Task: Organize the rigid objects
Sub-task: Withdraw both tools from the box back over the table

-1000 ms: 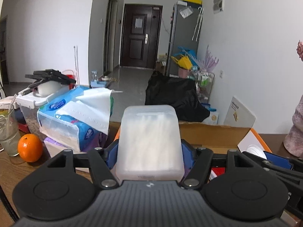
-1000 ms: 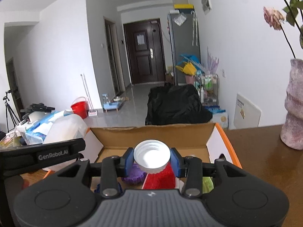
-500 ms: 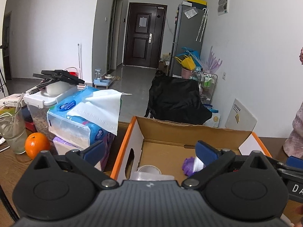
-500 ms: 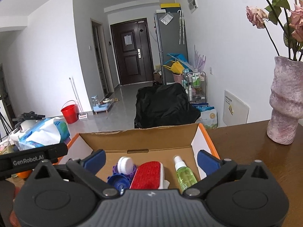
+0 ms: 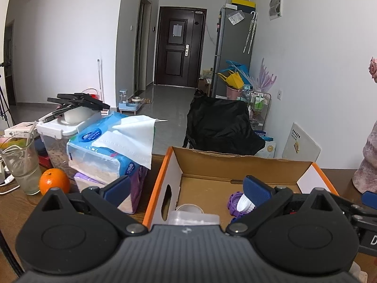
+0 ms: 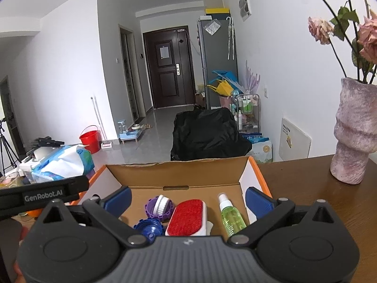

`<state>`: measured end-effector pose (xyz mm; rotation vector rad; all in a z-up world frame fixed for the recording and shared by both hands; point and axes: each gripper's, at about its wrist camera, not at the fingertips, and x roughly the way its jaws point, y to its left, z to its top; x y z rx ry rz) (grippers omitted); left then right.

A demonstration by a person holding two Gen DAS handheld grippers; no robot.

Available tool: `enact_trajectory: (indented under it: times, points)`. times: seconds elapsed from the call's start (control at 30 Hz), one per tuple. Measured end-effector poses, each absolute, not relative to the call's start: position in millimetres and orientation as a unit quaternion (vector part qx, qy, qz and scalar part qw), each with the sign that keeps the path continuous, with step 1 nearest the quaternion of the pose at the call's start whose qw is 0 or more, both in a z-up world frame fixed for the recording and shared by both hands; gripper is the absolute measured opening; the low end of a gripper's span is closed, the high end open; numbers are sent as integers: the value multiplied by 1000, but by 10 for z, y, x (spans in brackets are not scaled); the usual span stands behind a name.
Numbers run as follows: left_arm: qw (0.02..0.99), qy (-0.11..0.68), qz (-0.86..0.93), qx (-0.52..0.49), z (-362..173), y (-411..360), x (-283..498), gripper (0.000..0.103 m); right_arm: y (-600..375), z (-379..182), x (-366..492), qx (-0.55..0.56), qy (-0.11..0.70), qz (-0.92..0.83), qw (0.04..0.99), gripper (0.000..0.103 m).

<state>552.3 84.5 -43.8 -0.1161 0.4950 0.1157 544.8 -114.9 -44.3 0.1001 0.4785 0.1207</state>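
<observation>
An open cardboard box with orange edges (image 5: pixel 165 172) (image 6: pixel 179 172) stands on the wooden table. My left gripper (image 5: pixel 187 187) is open and empty above its near left side. Below it lie a translucent plastic container (image 5: pixel 193 218) and a purple cap (image 5: pixel 233 200) with a white cap (image 5: pixel 242 204) in it. My right gripper (image 6: pixel 187 197) is open and empty above the box's near side. Below it lie the purple cap (image 6: pixel 150 208) with the white cap (image 6: pixel 160 206), a blue cap (image 6: pixel 148 230), a red brush (image 6: pixel 186 217) and a green spray bottle (image 6: pixel 231 215).
Left of the box are a tissue pack (image 5: pixel 110 146), an orange (image 5: pixel 54 180), a glass (image 5: pixel 21 162) and a lidded food container (image 5: pixel 61 136). A pink vase with flowers (image 6: pixel 353 132) stands on the table at right. A black-covered chair (image 5: pixel 221 125) is behind the box.
Both grippers opened and let go: the left dropped the translucent container into the box, the right dropped the white cap onto the purple cap. Both have since drawn back slightly.
</observation>
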Motion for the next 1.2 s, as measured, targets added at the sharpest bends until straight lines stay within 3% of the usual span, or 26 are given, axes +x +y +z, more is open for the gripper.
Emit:
enact_trajectory:
  times: [1.2]
  points:
    - [968, 234, 65, -68, -472, 533, 4103, 103, -1661, -440, 4129, 20, 233, 63, 970, 103]
